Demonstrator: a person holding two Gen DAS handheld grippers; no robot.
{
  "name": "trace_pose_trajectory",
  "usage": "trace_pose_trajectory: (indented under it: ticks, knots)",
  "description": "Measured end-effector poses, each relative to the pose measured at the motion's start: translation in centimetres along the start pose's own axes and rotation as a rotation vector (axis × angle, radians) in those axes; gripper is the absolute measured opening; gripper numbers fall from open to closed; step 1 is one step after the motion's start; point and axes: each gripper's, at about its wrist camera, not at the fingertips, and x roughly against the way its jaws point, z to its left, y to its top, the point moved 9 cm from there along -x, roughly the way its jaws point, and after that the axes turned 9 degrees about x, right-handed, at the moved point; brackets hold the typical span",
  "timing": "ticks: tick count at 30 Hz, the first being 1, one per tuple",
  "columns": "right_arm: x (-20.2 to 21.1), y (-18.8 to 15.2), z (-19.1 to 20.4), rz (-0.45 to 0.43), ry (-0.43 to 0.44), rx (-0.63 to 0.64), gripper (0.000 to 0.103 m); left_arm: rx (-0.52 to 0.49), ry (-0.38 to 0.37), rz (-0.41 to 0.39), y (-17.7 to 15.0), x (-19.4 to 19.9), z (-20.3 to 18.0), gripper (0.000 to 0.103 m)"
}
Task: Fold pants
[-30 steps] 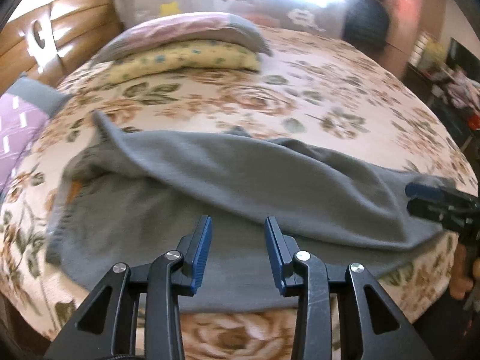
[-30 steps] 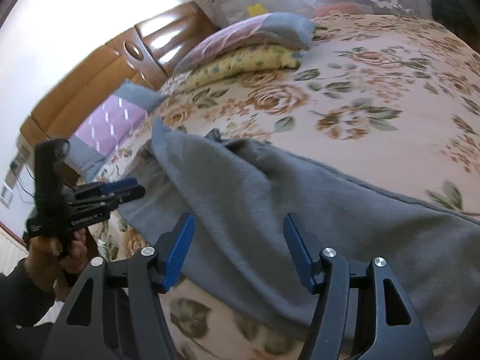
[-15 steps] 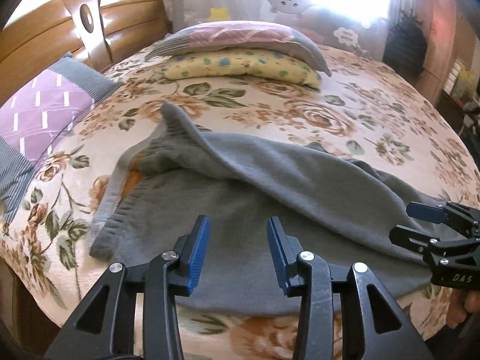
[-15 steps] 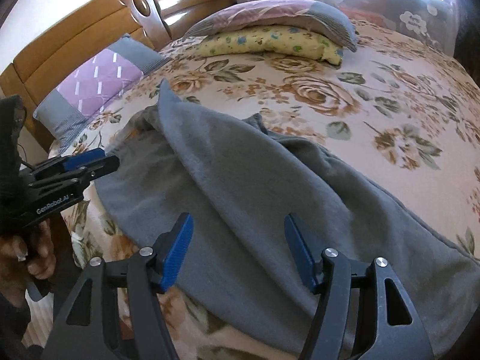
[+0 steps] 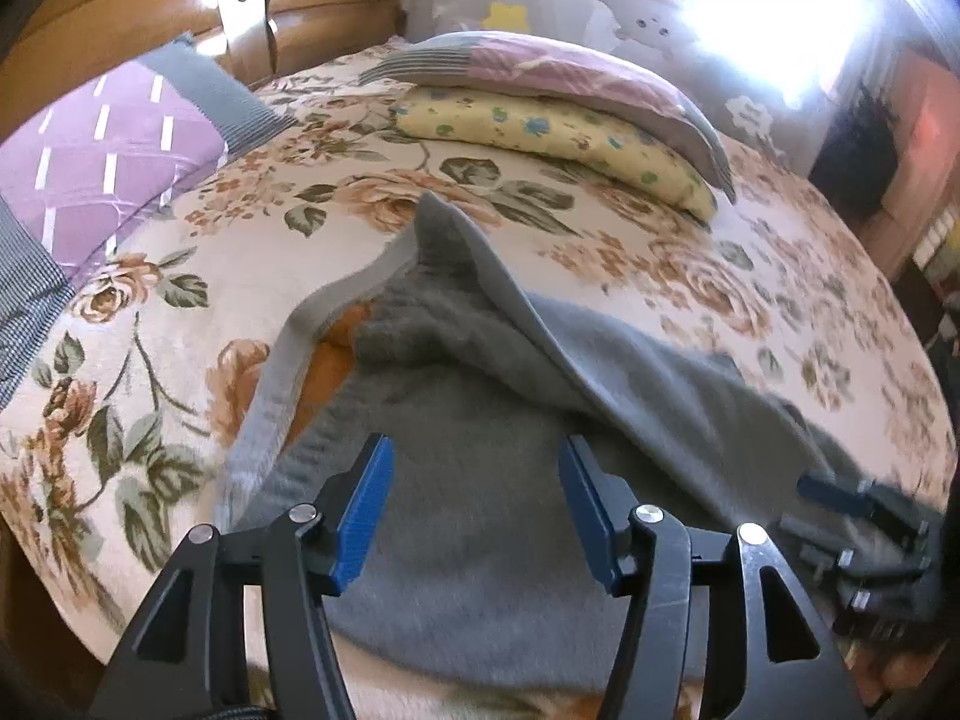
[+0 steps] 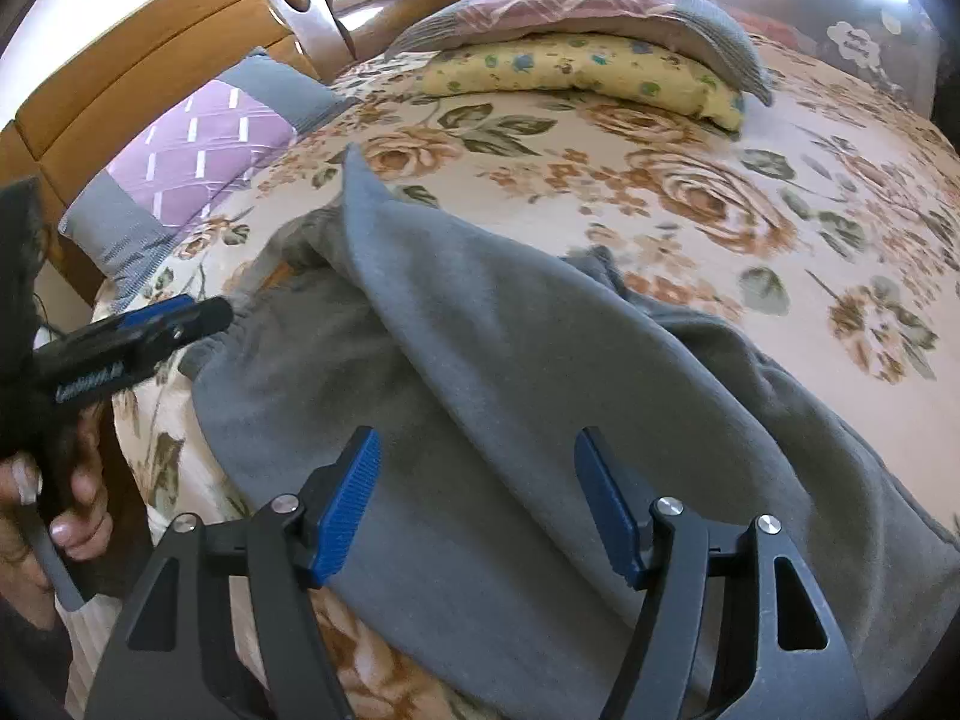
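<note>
Currently | pants (image 5: pixel 480 528) lie on the bedspread (image 5: pixel 600 240), long axis crosswise, waistband toward the purple pillow (image 5: pixel 114 162) | left gripper (image 5: pixel 474 504) wide, empty, nearer waistband | right gripper (image 6: pixel 474 498) wide, empty, over the legs.

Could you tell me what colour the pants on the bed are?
Plain grey pants, clearest in the right wrist view.

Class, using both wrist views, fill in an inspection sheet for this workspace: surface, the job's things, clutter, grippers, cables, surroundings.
Surface: bed with a floral cover.
Job's things: grey pants lying rumpled near the bed's edge, one layer flopped across the other.
Clutter: purple pillow; pink pillow stacked on a yellow pillow.
Grippers: left gripper and right gripper, jaws open, holding nothing.
Cables: nothing seen.
Surroundings: wooden headboard; bright window glare.
</note>
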Motion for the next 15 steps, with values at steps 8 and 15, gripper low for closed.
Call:
trace_pose_trajectory:
  ticks: [8, 15]
  knots:
    - [-3.1, 1.6, 1.3, 0.019, 0.013, 0.044, 0.068, 0.071, -0.026, 0.029, 4.9, -3.5, -0.1, 0.065]
    - [-5.5, 2.1, 0.7, 0.059, -0.008, 0.067, 0.068, 0.096, 0.019, 0.115, 7.3, -8.8, -0.9, 0.065]
